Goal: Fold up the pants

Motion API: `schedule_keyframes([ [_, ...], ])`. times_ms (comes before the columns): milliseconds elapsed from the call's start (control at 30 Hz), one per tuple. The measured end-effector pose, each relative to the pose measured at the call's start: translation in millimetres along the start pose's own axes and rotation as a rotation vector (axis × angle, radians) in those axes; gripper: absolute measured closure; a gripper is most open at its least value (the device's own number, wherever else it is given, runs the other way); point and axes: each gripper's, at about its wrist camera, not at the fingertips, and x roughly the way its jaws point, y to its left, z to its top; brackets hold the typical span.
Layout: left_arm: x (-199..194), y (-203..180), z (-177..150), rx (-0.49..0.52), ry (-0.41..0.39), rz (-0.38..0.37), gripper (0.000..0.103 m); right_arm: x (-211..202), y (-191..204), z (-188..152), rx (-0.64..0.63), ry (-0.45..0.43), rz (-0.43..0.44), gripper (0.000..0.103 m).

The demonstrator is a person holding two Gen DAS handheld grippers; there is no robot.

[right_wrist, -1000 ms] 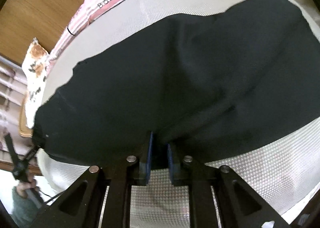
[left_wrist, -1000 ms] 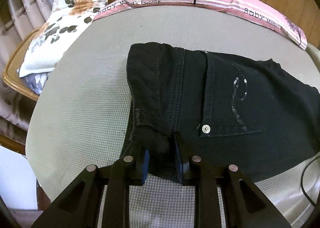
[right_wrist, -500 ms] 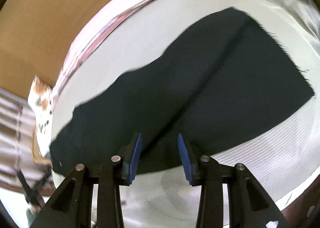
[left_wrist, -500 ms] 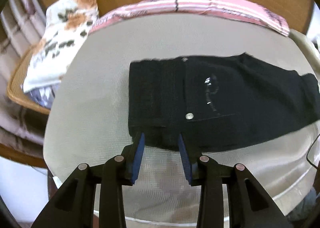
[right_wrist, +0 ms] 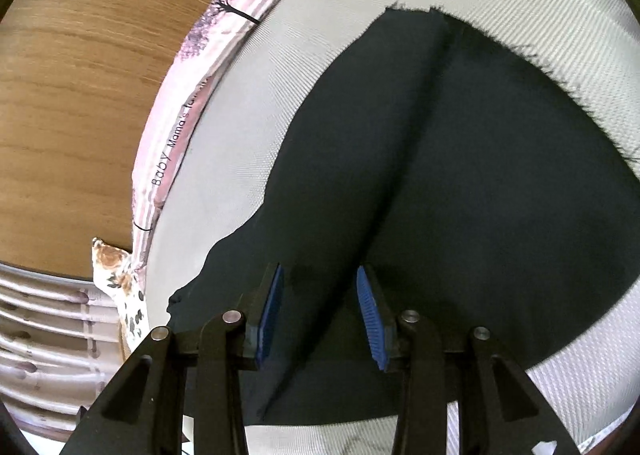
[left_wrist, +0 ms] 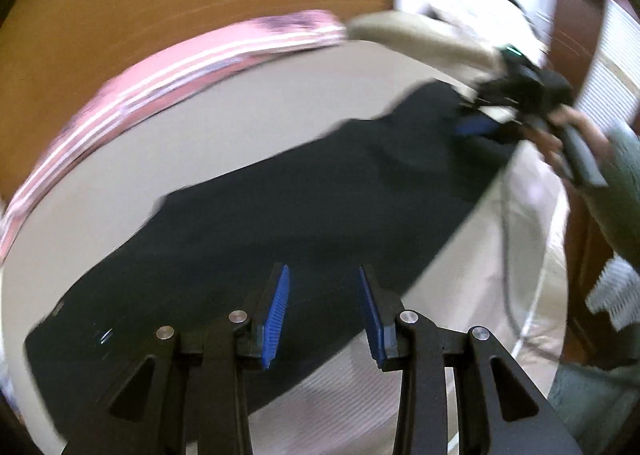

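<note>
Left wrist view: the left gripper (left_wrist: 323, 311) hangs above the black pants (left_wrist: 280, 223) with its blue pads apart and nothing between them, the jaws having just been opening. The pants lie flat as one long strip across the grey woven bed surface (left_wrist: 248, 111), which suggests the legs are already laid one on the other. At the far end the right gripper (left_wrist: 478, 125) sits over the hem area, held by a hand (left_wrist: 560, 135); blur makes contact there uncertain. A pink striped pillow (left_wrist: 168, 83) borders the far edge.

Right wrist view: the right gripper (right_wrist: 320, 311) is also spread and empty, poised over the frayed leg ends of the pants (right_wrist: 460, 175). A lengthwise crease runs between the pads, probably where the two legs overlap. Both tools appear placed for the next crosswise fold.
</note>
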Motion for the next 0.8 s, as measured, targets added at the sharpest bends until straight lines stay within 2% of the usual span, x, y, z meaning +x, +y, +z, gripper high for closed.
schedule_keyframes([
  [67,14,-15,9,0.033,0.004,-0.051,0.066,6,2,2,0.012,-0.002,0.015,0.067],
  [167,32,-35,13,0.072,0.026,-0.102,0.066,6,4,7,-0.007,-0.010,0.017,0.082],
  [233,43,-45,11,0.107,0.048,-0.111,0.066,5,11,11,-0.032,-0.014,0.010,0.091],
  [333,59,-55,7,0.135,0.086,-0.125,0.066,2,24,16,-0.057,-0.019,0.007,0.093],
  [433,74,-59,5,0.113,0.104,-0.133,0.066,3,44,25,-0.085,-0.015,0.011,0.093],
  [567,76,-47,3,0.057,0.096,-0.163,0.068,21,82,39,-0.152,0.011,0.005,0.093],
  [600,77,-43,2,0.039,0.092,-0.167,0.069,27,91,42,-0.168,0.018,0.000,0.093],
  [667,80,-34,2,-0.004,0.093,-0.161,0.080,44,110,48,-0.204,0.038,0.003,0.093],
  [733,86,-22,2,-0.057,0.108,-0.158,0.087,61,121,53,-0.203,0.065,0.023,0.084],
  [800,89,-10,1,-0.124,0.115,-0.173,0.088,76,127,58,-0.202,0.088,0.033,0.077],
])
